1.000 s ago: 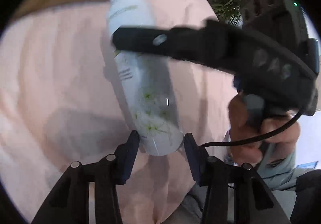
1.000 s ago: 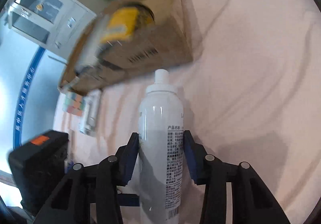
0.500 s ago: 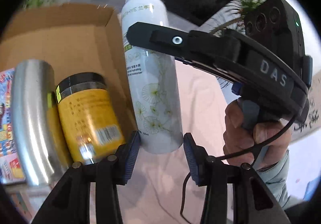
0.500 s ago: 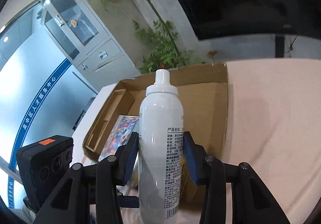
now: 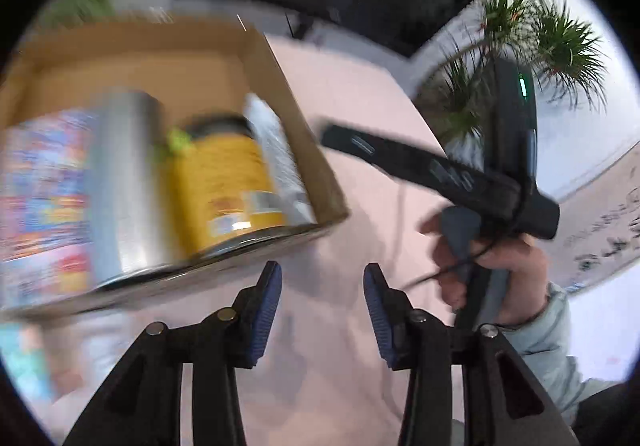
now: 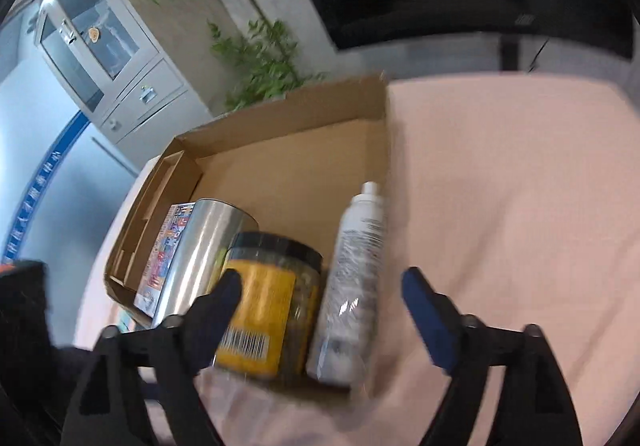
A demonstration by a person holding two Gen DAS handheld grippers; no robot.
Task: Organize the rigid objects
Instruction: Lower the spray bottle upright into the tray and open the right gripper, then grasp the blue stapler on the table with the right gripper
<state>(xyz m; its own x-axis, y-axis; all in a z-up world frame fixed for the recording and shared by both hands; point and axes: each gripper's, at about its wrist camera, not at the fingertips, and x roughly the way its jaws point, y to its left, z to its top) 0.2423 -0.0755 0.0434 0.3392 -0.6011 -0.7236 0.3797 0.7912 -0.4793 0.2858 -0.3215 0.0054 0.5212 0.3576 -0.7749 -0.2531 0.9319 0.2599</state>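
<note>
A white spray bottle (image 6: 354, 278) lies in the cardboard box (image 6: 288, 150) along its right wall, beside a yellow-labelled jar (image 6: 264, 302), a silver can (image 6: 196, 258) and a colourful book (image 6: 168, 246). In the left wrist view the box (image 5: 304, 134) holds the same bottle (image 5: 276, 158), jar (image 5: 224, 186), can (image 5: 124, 182) and book (image 5: 40, 202). My right gripper (image 6: 320, 294) is open wide and empty, just in front of the box. My left gripper (image 5: 322, 306) is open and empty over the pink cloth, near the box's corner. The right gripper (image 5: 440, 174) also shows there, in a hand.
A pink cloth (image 6: 500, 206) covers the table to the right of the box. A potted plant (image 5: 540, 30) stands beyond the table's far right. A grey cabinet (image 6: 104, 58) and leafy plant (image 6: 256, 46) stand behind the box.
The right gripper has let go of the white bottle, which now lies in the box. Its jaws have opened wide. Both grippers have pulled back from the box.
</note>
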